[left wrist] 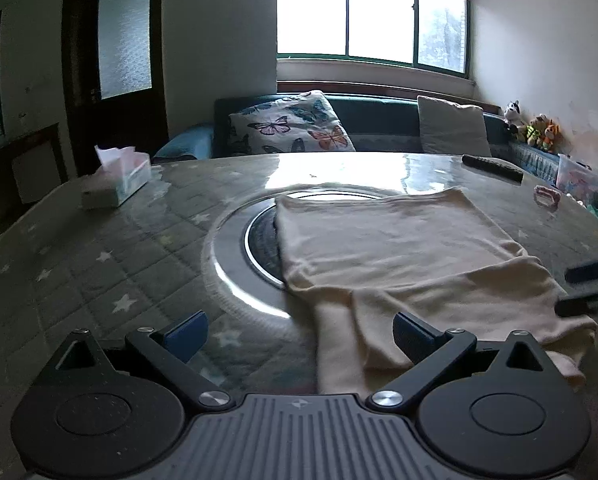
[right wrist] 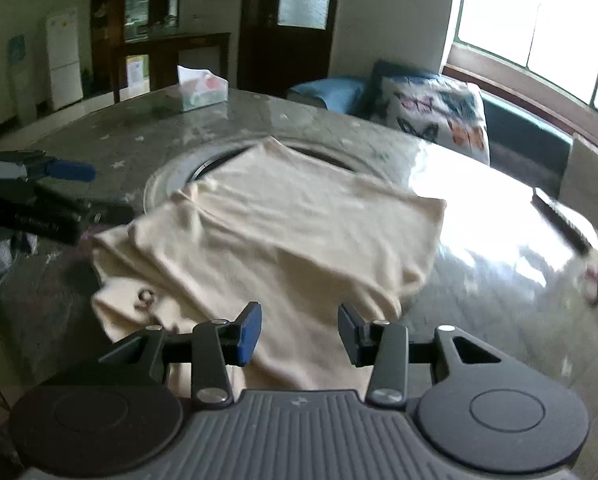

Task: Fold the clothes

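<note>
The left gripper [left wrist: 301,334] has its jaws spread wide and holds nothing; its blue pads [left wrist: 187,334] sit low over the table [left wrist: 79,280], one over bare tabletop to the left of the shirt [left wrist: 399,240], the other over the shirt's near edge, and contact with the cloth cannot be confirmed. The right gripper [right wrist: 299,332] has its jaws parted to a moderate gap, nothing between them, and hangs above the near edge of the shirt [right wrist: 283,224]. In the right wrist view the left gripper [right wrist: 59,184] appears at the left of the shirt, level with the tabletop; the right wrist view is blurred. In the left wrist view the dark fingers of the right gripper [left wrist: 591,280] enter at the right of the shirt. The cream shirt lies flat on the table, partly folded, with one layer doubled over the body, and covers part of a round metal ring [left wrist: 235,264] set into the tabletop. The table carries a grey quilted cover with pale stars under a glossy sheet. Beyond the shirt stand a tissue box [left wrist: 117,182] to the left and a dark remote control [left wrist: 493,166] to the right. Behind the table are a sofa with a butterfly cushion [left wrist: 295,124], a plain cushion [left wrist: 451,126], a bright window [left wrist: 373,12] and a dark door [left wrist: 115,52].
</note>
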